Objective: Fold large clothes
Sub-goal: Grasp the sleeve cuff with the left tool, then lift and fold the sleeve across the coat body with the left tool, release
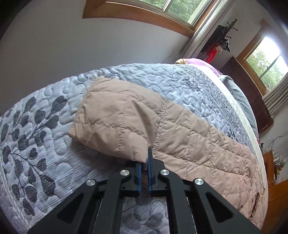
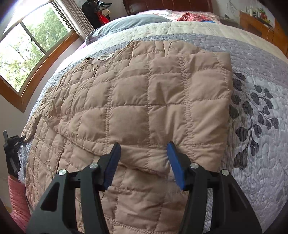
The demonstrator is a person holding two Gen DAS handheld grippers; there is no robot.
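A tan quilted jacket lies spread on the bed, with one part folded over onto its body. In the left wrist view my left gripper is shut on a puffed corner of the jacket, the fabric pinched between the blue pads. My right gripper stands open over the near edge of the folded layer. That edge sits between its blue fingers, which do not squeeze it. At the far left of the right wrist view, a black gripper meets the jacket's side edge.
The bed carries a grey quilt with a dark leaf print. A grey pillow and a wooden headboard are at the far end. A window is on the left, a wooden cabinet on the right, and pink cloth hangs beside the bed.
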